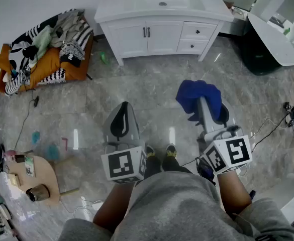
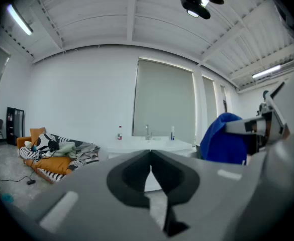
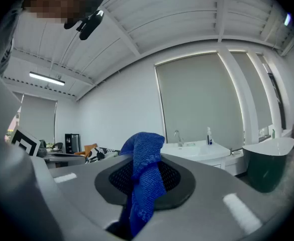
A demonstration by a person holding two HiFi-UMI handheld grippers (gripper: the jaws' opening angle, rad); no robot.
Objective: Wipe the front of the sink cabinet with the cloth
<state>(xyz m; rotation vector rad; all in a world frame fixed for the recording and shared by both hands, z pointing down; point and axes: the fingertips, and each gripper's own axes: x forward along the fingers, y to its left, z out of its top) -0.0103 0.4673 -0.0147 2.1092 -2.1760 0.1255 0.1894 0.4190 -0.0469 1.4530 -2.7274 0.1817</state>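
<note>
The white sink cabinet point(image 1: 162, 34) stands against the far wall, with two doors and two drawers on its front. A blue cloth point(image 1: 199, 98) hangs from my right gripper point(image 1: 203, 104), whose jaws are shut on it; in the right gripper view the blue cloth point(image 3: 145, 177) bunches up between the jaws, and the sink cabinet point(image 3: 202, 152) shows far off. My left gripper point(image 1: 122, 119) is shut with nothing in it. In the left gripper view the left gripper point(image 2: 151, 170) points at the distant sink cabinet point(image 2: 147, 147), and the blue cloth point(image 2: 226, 144) shows at the right. Both grippers are well short of the cabinet.
An orange seat piled with clothes point(image 1: 43, 51) sits at the far left. A green object point(image 1: 103, 58) lies on the floor near the cabinet's left leg. A white bathtub point(image 1: 272, 34) stands at the right. Cables point(image 1: 28, 117) trail on the marble floor, and a small wooden table point(image 1: 33, 177) stands at the near left.
</note>
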